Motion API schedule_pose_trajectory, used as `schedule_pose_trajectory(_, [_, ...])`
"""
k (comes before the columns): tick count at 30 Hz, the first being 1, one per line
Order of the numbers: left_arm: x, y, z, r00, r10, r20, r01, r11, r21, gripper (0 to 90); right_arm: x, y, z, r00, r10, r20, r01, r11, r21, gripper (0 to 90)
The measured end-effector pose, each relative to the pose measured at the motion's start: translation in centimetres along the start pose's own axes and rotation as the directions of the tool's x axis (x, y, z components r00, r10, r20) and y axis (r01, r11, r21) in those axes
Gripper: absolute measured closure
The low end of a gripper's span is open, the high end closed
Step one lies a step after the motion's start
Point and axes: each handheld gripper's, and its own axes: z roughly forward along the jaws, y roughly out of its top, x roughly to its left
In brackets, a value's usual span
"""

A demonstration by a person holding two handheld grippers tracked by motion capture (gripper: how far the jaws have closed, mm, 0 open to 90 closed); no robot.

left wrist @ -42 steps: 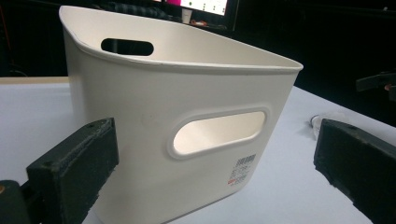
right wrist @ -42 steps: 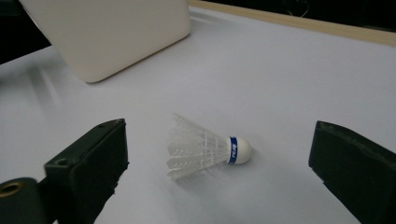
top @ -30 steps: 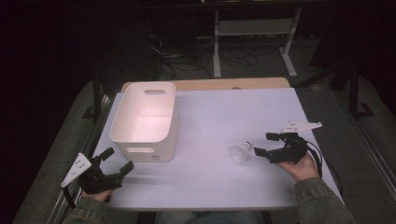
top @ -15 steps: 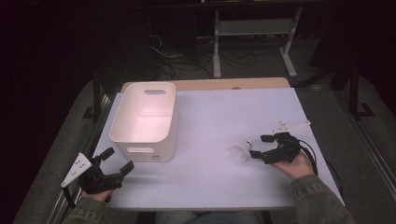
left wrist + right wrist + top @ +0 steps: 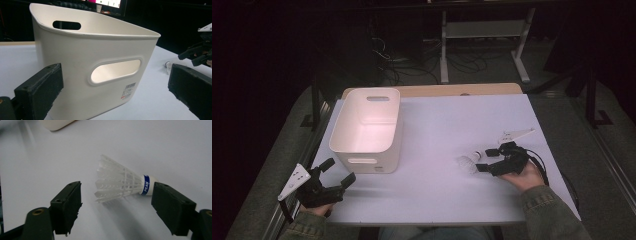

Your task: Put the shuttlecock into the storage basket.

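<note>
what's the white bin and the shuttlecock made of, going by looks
Bin: looks like moulded plastic, off-white and matte, with smooth rounded walls, cut-out handles and a barcode sticker.
Shuttlecock: the skirt looks like white plastic, judging by its thin ribbed lattice rather than feathers. The white base with the blue band is partly hidden by the right gripper's jaw, so cork or foam can't be told apart.

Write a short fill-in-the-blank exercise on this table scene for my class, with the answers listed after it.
1. The white bin on the table holds ____.
2. The shuttlecock lies on its ____.
3. The band at its cork end is ____.
4. The right tongs and the left tongs are both ____.

Answers: nothing; side; blue; open
</note>
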Motion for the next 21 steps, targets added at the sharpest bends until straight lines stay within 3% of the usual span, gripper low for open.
schedule_pose_trajectory(15, [0.0, 0.01, 0.01, 1.0, 0.0, 0.005, 0.0, 1.0, -0.004, 0.0, -0.29, -0.13, 0.56, 0.9939, -0.018, -0.109, 0.024, 0.998, 0.055, 64.5])
schedule_pose_trajectory(21, [0.0, 0.01, 0.01, 1.0, -0.003, 0.004, 0.003, 1.0, -0.003, 0.0, -0.19, -0.21, 0.82, 0.9916, -0.022, -0.127, 0.033, 0.996, 0.079, 73.5])
